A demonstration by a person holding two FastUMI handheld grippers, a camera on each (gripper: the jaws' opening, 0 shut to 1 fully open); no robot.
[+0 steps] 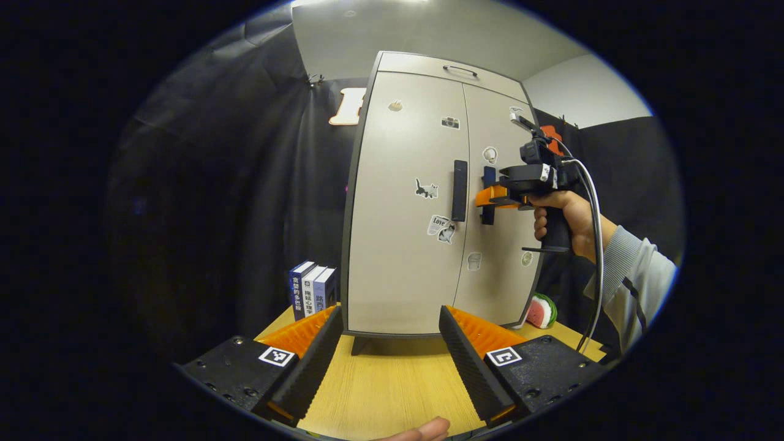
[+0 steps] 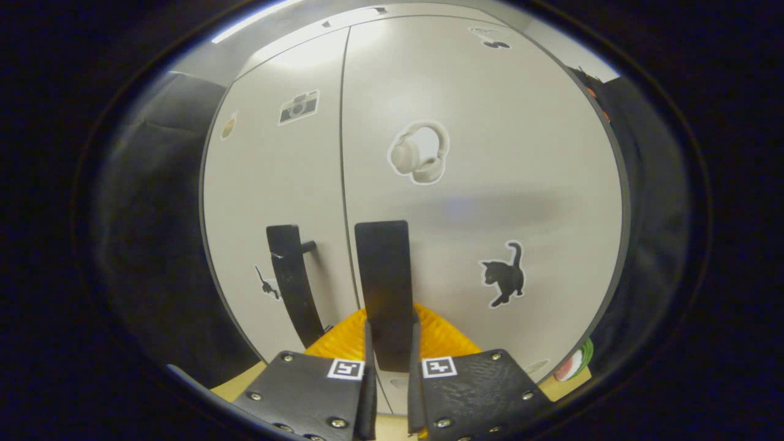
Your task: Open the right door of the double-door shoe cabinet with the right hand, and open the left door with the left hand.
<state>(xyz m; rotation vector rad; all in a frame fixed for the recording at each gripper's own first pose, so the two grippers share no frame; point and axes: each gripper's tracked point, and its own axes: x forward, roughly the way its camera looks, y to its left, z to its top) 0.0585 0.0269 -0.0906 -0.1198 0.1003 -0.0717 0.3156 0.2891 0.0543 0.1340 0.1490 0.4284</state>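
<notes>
Your shoe cabinet (image 1: 422, 202) stands on the bench (image 1: 392, 380), both doors closed. Your right tongs (image 2: 388, 361) are clenched on the right door's handle (image 2: 384, 288), just right of the cabinet's centre seam. Your left tongs (image 1: 388, 349) hang released in front of the cabinet, well apart from the left door's handle (image 1: 459, 190).

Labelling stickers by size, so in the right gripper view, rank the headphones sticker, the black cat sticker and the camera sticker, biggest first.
1. headphones sticker
2. black cat sticker, looks a bit smaller
3. camera sticker, smallest, though fisheye bending near the edge may shrink it
</notes>
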